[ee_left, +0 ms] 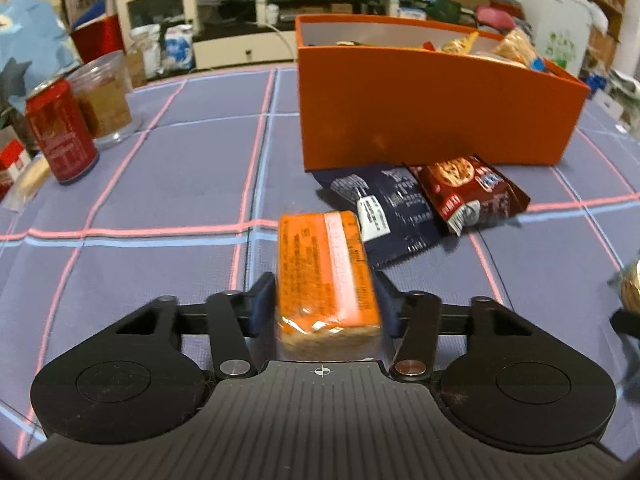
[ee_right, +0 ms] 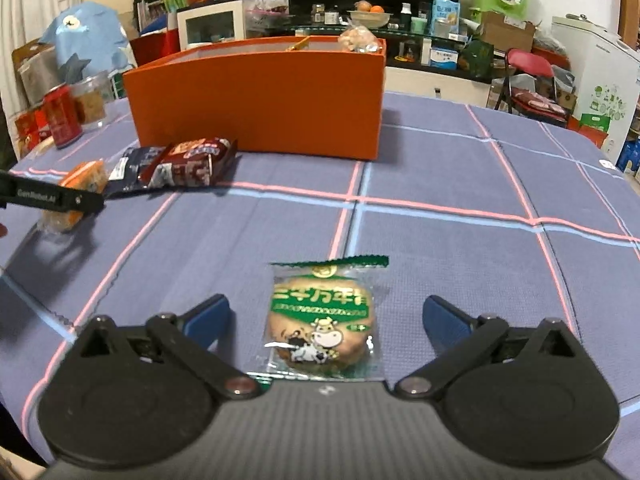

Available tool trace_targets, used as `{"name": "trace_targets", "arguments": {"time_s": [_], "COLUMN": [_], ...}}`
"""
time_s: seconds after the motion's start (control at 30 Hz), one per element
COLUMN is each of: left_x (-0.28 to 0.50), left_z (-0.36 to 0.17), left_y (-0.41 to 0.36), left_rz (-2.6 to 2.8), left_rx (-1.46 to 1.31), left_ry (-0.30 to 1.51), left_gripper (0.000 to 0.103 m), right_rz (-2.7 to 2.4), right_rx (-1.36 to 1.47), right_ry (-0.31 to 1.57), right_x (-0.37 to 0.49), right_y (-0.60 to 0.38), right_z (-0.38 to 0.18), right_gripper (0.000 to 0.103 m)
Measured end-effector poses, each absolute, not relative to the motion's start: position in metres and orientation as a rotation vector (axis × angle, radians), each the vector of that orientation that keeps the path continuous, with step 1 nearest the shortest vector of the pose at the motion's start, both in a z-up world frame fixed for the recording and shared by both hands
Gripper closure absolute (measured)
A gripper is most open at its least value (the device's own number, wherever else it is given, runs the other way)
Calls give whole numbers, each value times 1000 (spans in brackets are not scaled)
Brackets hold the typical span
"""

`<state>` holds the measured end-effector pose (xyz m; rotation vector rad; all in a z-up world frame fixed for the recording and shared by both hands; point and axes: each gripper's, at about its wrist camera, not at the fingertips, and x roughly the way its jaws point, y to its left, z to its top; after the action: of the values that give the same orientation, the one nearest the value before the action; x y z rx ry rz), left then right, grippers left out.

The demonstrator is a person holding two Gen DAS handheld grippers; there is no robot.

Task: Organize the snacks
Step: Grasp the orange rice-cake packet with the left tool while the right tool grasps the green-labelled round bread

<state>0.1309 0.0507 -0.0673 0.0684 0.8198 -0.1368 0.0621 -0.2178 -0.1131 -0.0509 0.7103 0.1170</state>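
Left tongs clamped on the orange wafer pack; carry it over the orange box rim, then release. Right tongs apart, straddling the green cookie packet near the box: close squarely.

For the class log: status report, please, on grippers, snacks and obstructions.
Left gripper shut on orange wafer pack. Right gripper open around green biscuit packet. Orange box ahead; two packets before it.
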Motion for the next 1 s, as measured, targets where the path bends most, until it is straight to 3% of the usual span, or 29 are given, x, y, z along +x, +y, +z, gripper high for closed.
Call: {"name": "trace_targets", "arguments": {"time_s": [0.27, 0.33, 0.4, 0.6, 0.8, 1.0], "left_x": [112, 115, 117, 121, 122, 124], "left_z": [-65, -65, -66, -74, -75, -75], "left_y": [58, 59, 58, 54, 57, 55], "left_rz": [-178, -175, -172, -114, -104, -113], "left_rx": [89, 71, 50, 61, 51, 55], "left_ry": [853, 867, 879, 886, 875, 866], "left_gripper": [88, 79, 54, 21, 22, 22], "right_rz": [121, 126, 131, 151, 182, 192], "right_rx": [-45, -44, -49, -84, -57, -42], "right_ry": [674, 675, 688, 717, 648, 699], "right_x": [58, 58, 60, 61, 53, 60], "right_y": [-219, -220, -220, -214, -214, -213], "right_z": [-116, -116, -115, -111, -103, -110], "right_gripper": [1, 1, 1, 1, 1, 2]}}
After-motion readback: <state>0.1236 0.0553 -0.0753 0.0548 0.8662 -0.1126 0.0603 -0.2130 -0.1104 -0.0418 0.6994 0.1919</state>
